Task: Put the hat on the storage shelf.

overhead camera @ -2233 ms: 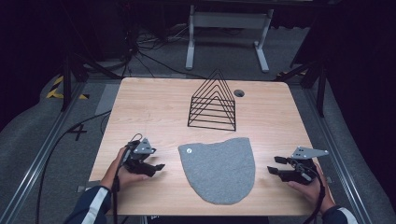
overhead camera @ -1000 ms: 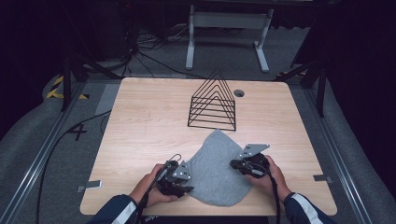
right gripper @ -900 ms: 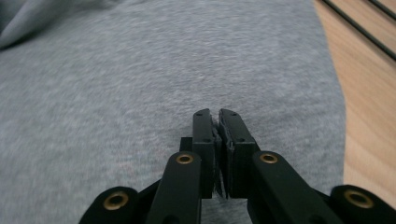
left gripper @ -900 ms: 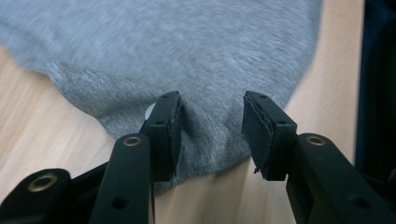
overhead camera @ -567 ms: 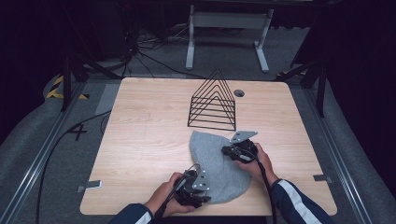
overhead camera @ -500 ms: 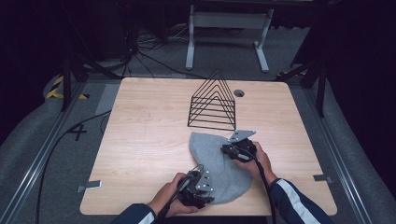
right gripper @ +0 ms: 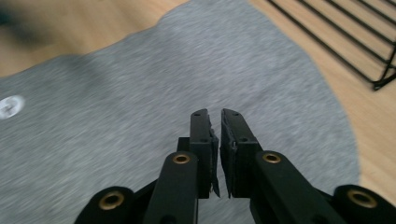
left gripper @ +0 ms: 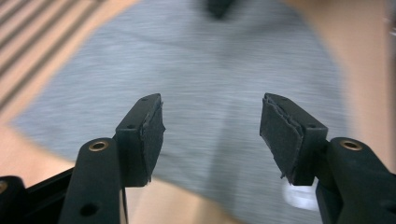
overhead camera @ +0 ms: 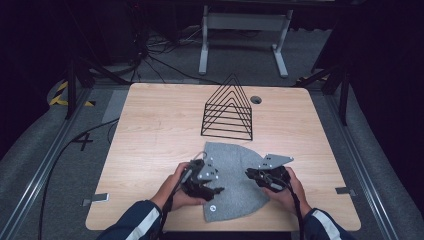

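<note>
The work in hand is handling the grey cloth (overhead camera: 231, 180), a rounded felt-like piece lying flat on the table (overhead camera: 150, 130) in the lower middle of the high view, just below the wire rack (overhead camera: 227, 111). Both grippers sit over it. The left gripper (overhead camera: 212, 189) is at the cloth's lower left edge, and its jaws have just been opening: in the left gripper view the two pads (left gripper: 152, 135) stand apart with nothing between them, the cloth (left gripper: 205, 93) lying blurred beneath. The right gripper (overhead camera: 251, 175) is over the cloth's right part. In the right gripper view (right gripper: 215, 154) its jaws are pressed nearly together with only a thin slit between the pads, and no fold of cloth (right gripper: 140, 102) can be seen pinched there, so it looks clenched on nothing.

Judging from this, the step seems to be a release or a re-grip. The cloth has a small white tag (overhead camera: 213, 210) near its bottom edge and looks to lie in a single flat layer, though a fold cannot be ruled out from above.

The next move probably calls for a fresh hold: each gripper would need to lower onto an edge, with the right one opening first, and close on the fabric without dragging it across the wood.

As for containers, the rack is the only holder in the scene. It stands upright in the upper middle of the table and its slots are empty. The cloth's top edge lies near its base; whether they touch cannot be told.
</note>
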`<state>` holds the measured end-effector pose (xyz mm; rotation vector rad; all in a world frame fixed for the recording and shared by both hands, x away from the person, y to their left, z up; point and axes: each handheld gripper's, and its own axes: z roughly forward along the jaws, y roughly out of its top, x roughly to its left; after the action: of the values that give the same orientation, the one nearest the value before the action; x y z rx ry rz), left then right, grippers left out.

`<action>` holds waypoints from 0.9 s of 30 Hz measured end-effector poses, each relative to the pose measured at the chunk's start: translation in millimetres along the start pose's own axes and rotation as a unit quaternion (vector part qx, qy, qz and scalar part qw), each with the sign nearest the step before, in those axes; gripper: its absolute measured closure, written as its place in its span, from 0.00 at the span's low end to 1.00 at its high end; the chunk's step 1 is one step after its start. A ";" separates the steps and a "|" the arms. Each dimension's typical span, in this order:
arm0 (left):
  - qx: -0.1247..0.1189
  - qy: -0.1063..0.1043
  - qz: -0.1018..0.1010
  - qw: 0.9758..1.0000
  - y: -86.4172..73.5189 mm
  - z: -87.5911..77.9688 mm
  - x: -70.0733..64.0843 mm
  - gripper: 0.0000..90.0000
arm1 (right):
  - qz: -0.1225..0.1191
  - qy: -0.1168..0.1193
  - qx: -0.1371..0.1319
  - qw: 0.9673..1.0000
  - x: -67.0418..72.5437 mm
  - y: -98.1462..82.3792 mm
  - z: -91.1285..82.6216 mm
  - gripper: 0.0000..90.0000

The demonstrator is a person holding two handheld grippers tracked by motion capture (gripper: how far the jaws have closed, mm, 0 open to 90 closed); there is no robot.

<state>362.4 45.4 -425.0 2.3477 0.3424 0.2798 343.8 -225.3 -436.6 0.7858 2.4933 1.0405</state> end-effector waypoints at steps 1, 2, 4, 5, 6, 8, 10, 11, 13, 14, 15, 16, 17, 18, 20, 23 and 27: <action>0.006 0.001 -0.009 1.000 -1.1 4.1 9.8 0.45 | 0.000 0.004 0.002 1.000 5.6 -1.9 -1.7 0.95; 0.007 0.007 -0.012 1.000 -2.2 9.0 18.7 0.45 | -0.001 0.010 0.002 1.000 10.9 -3.9 -2.8 0.95; 0.010 0.017 -0.022 1.000 -3.9 18.5 35.9 0.45 | -0.005 0.019 0.007 1.000 21.9 -8.1 -3.6 0.96; 0.011 0.024 -0.023 0.999 -4.5 23.0 43.4 0.45 | -0.010 0.026 0.010 1.000 26.6 -9.7 -3.8 0.96; 0.013 0.034 -0.024 0.999 -5.1 27.5 49.7 0.45 | -0.012 0.033 0.011 0.999 31.4 -10.8 -3.7 0.97; 0.021 0.026 -0.034 0.999 -5.8 35.6 59.3 0.45 | -0.015 0.044 0.014 0.999 40.3 -12.0 -4.6 0.97; 0.027 0.036 -0.038 0.998 -5.9 43.8 67.1 0.45 | -0.024 0.053 0.017 0.998 47.1 -13.0 -4.5 0.97; 0.034 0.038 -0.035 0.998 -6.4 48.0 68.7 0.46 | -0.028 0.054 0.020 0.998 49.9 -13.5 -4.5 0.97; 0.041 0.037 -0.030 0.998 -6.9 51.4 69.5 0.47 | -0.033 0.061 0.029 0.997 52.4 -15.5 -4.1 0.97; 0.033 0.031 -0.038 0.998 -7.8 52.1 69.7 0.47 | -0.033 0.061 0.029 0.997 52.4 -15.5 -4.1 0.97; 0.036 0.029 -0.034 0.998 -7.8 51.6 69.6 0.48 | -0.036 0.057 0.040 0.997 51.9 -18.9 -2.6 0.97; 0.038 0.026 -0.036 0.998 -8.1 50.9 69.5 0.49 | -0.038 0.050 0.048 0.997 51.0 -20.6 -1.8 0.97; 0.042 0.022 -0.039 0.998 -8.7 49.7 69.5 0.49 | -0.041 0.046 0.051 0.997 49.6 -22.1 -1.4 0.97; 0.045 0.017 -0.045 0.998 -9.6 48.5 68.6 0.49 | -0.036 0.044 0.052 0.997 46.4 -22.9 -2.6 0.97; 0.044 0.008 -0.048 0.998 -13.5 44.4 63.5 0.50 | -0.029 0.028 0.056 0.998 39.2 -24.6 -4.7 0.98; 0.050 -0.004 -0.045 0.998 -19.3 36.0 49.4 0.51 | -0.020 0.012 0.057 0.998 28.9 -27.9 -7.6 0.98; 0.040 -0.024 -0.041 0.998 -29.9 25.3 24.6 0.55 | -0.007 -0.019 0.057 0.998 9.4 -29.7 -7.3 0.98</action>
<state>388.2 57.8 -461.3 2.4087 0.4313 0.1726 322.0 -241.0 -454.0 0.8127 2.5398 0.8771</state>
